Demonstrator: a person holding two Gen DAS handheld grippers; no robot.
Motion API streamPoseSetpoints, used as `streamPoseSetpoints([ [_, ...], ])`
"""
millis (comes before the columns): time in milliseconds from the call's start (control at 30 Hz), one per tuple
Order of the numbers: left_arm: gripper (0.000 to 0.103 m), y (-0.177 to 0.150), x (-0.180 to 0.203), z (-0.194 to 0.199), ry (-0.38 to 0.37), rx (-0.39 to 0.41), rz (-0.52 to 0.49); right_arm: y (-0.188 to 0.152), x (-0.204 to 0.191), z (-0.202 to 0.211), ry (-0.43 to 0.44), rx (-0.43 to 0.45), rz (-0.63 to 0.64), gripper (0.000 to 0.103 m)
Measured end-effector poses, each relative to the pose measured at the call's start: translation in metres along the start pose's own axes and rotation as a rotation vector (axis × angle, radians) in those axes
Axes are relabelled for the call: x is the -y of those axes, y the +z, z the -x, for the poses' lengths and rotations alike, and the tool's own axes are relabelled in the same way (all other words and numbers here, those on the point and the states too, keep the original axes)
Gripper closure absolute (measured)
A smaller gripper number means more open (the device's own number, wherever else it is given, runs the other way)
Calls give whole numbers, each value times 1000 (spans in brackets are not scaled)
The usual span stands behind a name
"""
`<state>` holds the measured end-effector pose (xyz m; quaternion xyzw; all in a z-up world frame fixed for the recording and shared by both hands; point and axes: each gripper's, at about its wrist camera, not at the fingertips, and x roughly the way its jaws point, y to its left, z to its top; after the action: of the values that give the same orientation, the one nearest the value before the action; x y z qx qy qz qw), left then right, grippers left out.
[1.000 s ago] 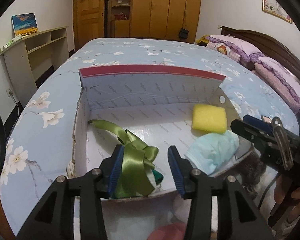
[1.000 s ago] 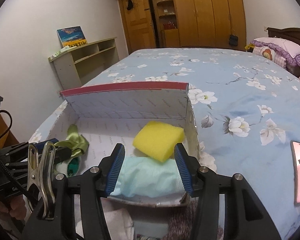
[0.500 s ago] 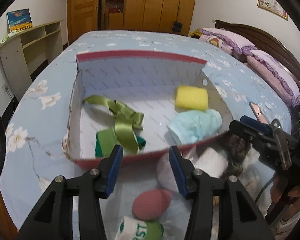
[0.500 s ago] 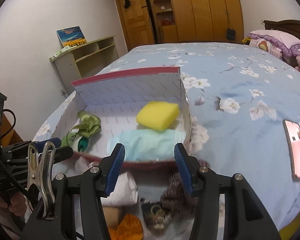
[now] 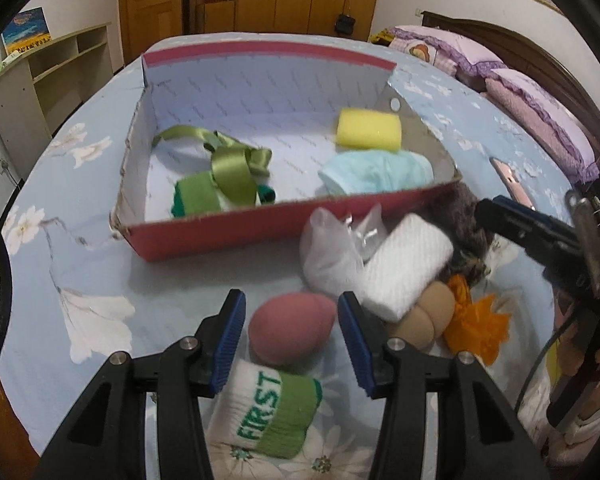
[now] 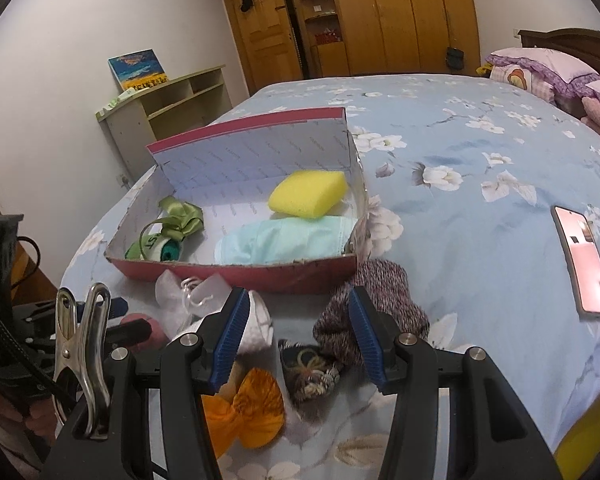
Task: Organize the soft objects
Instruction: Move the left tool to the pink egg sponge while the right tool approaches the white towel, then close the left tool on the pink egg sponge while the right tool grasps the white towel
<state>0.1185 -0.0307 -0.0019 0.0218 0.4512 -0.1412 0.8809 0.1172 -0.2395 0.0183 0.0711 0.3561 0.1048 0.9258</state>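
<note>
Floral bedspread (image 5: 92,264), pink egg-shaped sponge (image 5: 292,328) between open left tool (image 5: 291,342) pads.

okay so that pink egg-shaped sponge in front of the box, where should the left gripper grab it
Grip the pink sponge across its fat middle, coming down from above and the near side. It lies on its side between the open left gripper pads, the narrow tip pointing right, where pads might slip off.

Bed (image 6: 480,184): box (image 6: 236,270), phone (image 6: 582,260), soft items.

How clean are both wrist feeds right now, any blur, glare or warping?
Left wrist view: soft motion blur on the white roll; the box bows from fisheye warp, corners vignetted. Right wrist view: sharper; the phone shows pink glare; the bed curves.
</note>
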Motion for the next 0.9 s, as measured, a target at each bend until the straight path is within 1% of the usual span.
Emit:
streamPoseSetpoints([
  [100, 52, -3, 2, -4, 14, -12, -7, -5, 1, 3, 10, -3, -12, 50],
  [367, 52, -5, 4, -13, 49, -3, -19, -13, -2, 5, 24, -20, -18, 50],
  [567, 48, -6, 3, -18, 50, -9, -11, -16, -6, 2, 36, -35, -17, 50],
  [667, 48, -4, 0, -19, 40, -13, 8, -17, -8, -1, 40, -47, -21, 50],
  [833, 48, -7, -2, -18, 25, -2, 16, -17, -13, -8, 78, -73, -26, 50],
  [900, 55, -8, -3, -15, 7, 13, 19, -17, -18, -11, 85, -80, -11, 50],
])
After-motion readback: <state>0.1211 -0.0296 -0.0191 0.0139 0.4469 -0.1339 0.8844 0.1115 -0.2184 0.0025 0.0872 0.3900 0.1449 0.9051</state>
